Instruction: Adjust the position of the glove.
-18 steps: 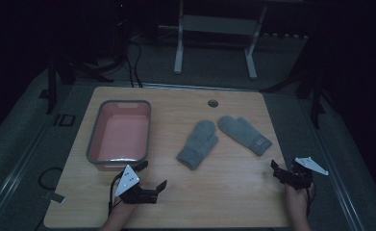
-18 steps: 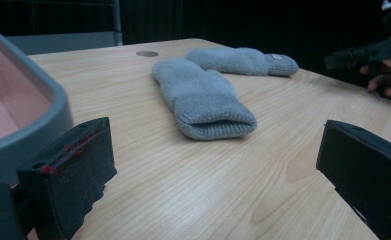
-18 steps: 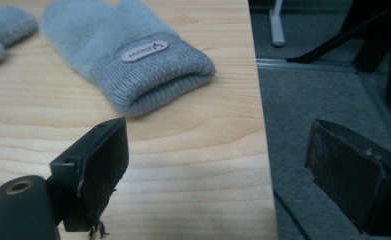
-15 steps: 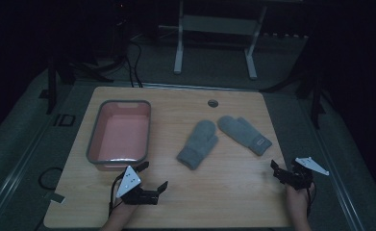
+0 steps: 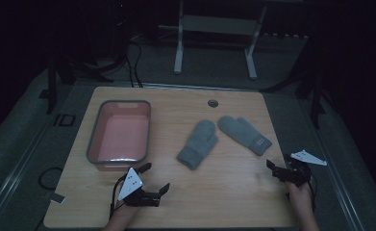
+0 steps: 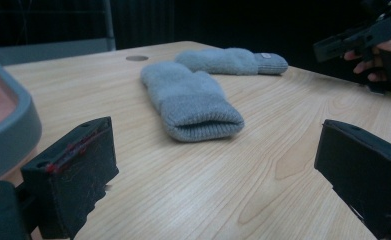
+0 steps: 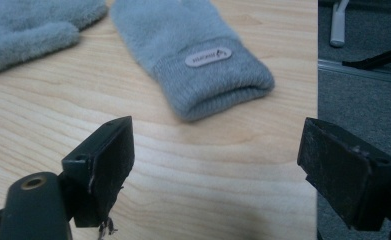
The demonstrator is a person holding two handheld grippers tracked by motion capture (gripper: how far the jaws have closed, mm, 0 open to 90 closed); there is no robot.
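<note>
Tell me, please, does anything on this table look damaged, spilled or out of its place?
Nothing stands out. The two grey mittens, the left mitten and the labelled mitten, lie flat and whole on the table, splayed apart at the cuffs. The pink tub sits upright with nothing inside. Both grippers, left and right, are open.

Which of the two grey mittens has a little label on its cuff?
The right-hand mitten, nearer the right gripper; the left mitten's cuff looks plain.
</note>
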